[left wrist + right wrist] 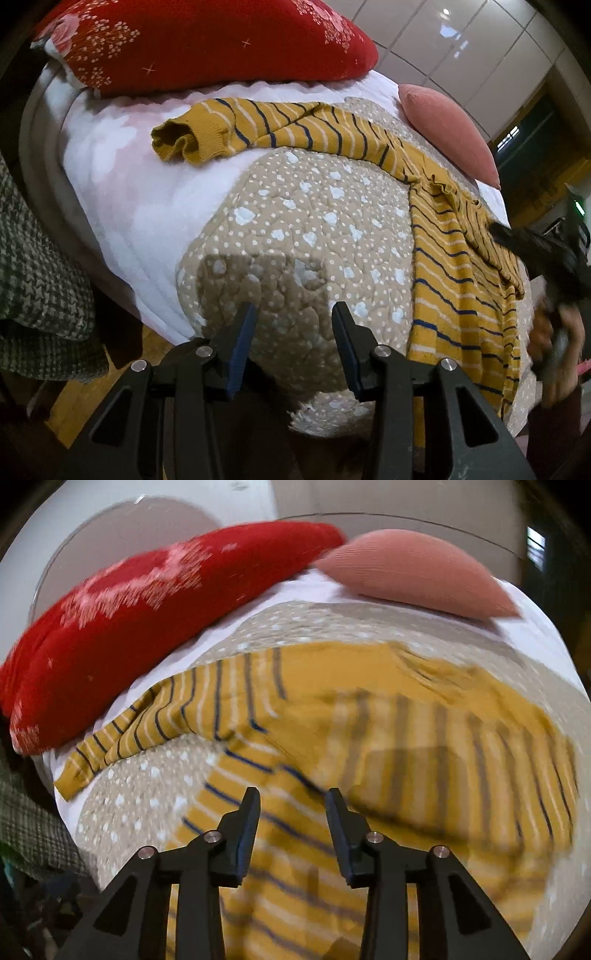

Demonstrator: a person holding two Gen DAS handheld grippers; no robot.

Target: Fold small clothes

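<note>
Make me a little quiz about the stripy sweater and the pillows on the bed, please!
1. True or false: the left gripper has its fingers shut on the striped sweater.
2. Which cushion lies closest to the sweater's sleeve cuff? A) the red floral pillow B) the pink cushion
3. Fill in: the right gripper hovers open above the ____.

Key: 1 false, it is open over the dotted beige quilt. 2 A. 3 sweater.
</note>
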